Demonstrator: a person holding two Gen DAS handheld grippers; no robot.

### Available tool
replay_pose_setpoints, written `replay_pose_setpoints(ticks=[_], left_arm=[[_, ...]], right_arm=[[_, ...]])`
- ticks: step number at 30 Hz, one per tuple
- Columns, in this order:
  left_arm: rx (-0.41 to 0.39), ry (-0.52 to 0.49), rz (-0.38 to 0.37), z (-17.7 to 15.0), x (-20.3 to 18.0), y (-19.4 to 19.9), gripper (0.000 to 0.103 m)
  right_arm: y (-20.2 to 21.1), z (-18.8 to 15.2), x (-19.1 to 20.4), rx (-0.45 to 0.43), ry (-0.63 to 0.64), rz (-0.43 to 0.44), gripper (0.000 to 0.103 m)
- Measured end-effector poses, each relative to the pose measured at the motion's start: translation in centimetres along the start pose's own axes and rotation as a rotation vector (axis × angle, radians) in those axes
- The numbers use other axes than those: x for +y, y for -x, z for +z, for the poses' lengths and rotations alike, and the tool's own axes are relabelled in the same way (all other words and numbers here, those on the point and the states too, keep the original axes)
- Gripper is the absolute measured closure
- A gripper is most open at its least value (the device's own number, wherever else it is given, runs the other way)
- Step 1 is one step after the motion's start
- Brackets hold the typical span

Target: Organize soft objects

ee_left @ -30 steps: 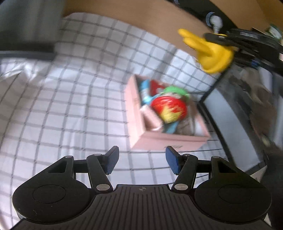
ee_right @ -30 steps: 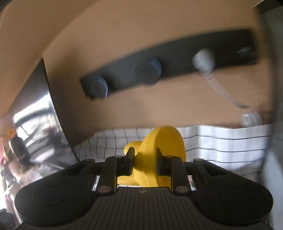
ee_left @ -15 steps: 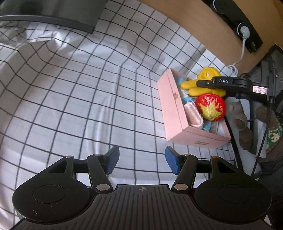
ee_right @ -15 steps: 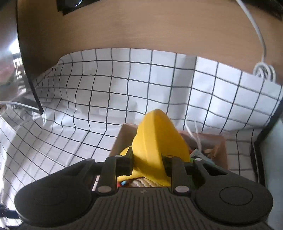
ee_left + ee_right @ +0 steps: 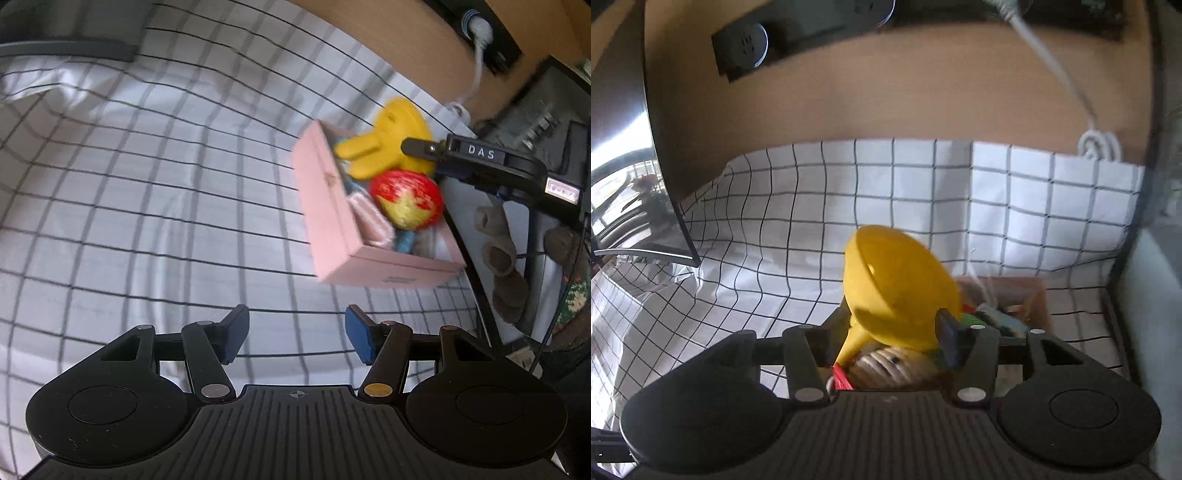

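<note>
With our right gripper (image 5: 892, 332) now spread and barely touching the soft yellow silicone funnel (image 5: 897, 280) over the pink rectangular box (image 5: 332, 206), we should lift straight up; our left gripper (image 5: 295, 334) hangs open, empty.

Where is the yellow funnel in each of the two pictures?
Left wrist view: the yellow funnel is at upper right, over the far end of the pink box, with the right claw around it.
Right wrist view: the funnel is in the lower middle, between the right claw's fingers, which look parted.
Shared landmark: the checked cloth.
</note>
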State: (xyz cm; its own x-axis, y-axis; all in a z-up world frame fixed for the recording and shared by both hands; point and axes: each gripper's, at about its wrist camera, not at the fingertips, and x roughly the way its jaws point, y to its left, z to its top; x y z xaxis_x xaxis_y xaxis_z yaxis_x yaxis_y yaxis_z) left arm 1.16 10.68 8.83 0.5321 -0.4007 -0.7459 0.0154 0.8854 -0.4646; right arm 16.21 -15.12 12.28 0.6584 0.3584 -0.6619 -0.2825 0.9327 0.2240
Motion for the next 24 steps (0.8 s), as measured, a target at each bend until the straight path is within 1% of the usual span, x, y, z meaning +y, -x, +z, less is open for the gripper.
replay_pose_setpoints(ticks=[4, 7, 11, 15, 17, 19, 20, 21, 22, 23, 24], left_arm=[[0.016, -0.055, -0.037, 0.0, -1.4, -0.6, 0.041], [0.008, -0.073, -0.054, 0.4, -1.9, -0.8, 0.041], [-0.063, -0.063, -0.059, 2.1, -2.3, -1.1, 0.041], [-0.114, -0.064, -0.026, 4.6, -3.3, -2.3, 0.041], [-0.117, -0.104, -0.015, 5.5, -4.0, -3.4, 0.041], [-0.085, -0.137, 0.022, 6.1, -4.6, -5.3, 0.041], [-0.058, -0.157, 0.046, 6.3, -4.8, -6.4, 0.042], [-0.036, -0.178, 0.071, 6.3, -4.8, -7.2, 0.048], [-0.019, -0.201, 0.101, 6.2, -4.8, -7.9, 0.050], [-0.009, -0.221, 0.124, 6.1, -4.7, -8.4, 0.043], [-0.014, -0.220, 0.119, 6.2, -4.3, -8.5, 0.043]], right_arm=[[2.5, -0.4, -0.1, -0.048, 0.002, -0.039, 0.051], [4.6, -0.6, -0.6, -0.092, -0.001, -0.097, 0.046], [7.2, -1.8, -2.4, -0.123, -0.029, -0.195, 0.046], [8.7, -5.1, -3.8, -0.082, 0.019, -0.263, 0.042], [8.6, -7.4, -4.6, -0.019, 0.011, -0.247, 0.042], [7.7, -9.5, -5.2, 0.046, 0.008, -0.228, 0.042], [7.3, -10.3, -5.4, 0.066, 0.009, -0.232, 0.042], [6.7, -11.0, -5.3, 0.084, 0.011, -0.241, 0.043], [6.3, -11.4, -5.2, 0.088, 0.013, -0.242, 0.043], [5.8, -11.7, -5.0, 0.082, 0.017, -0.237, 0.045], [5.3, -11.6, -4.8, 0.071, 0.019, -0.234, 0.044]])
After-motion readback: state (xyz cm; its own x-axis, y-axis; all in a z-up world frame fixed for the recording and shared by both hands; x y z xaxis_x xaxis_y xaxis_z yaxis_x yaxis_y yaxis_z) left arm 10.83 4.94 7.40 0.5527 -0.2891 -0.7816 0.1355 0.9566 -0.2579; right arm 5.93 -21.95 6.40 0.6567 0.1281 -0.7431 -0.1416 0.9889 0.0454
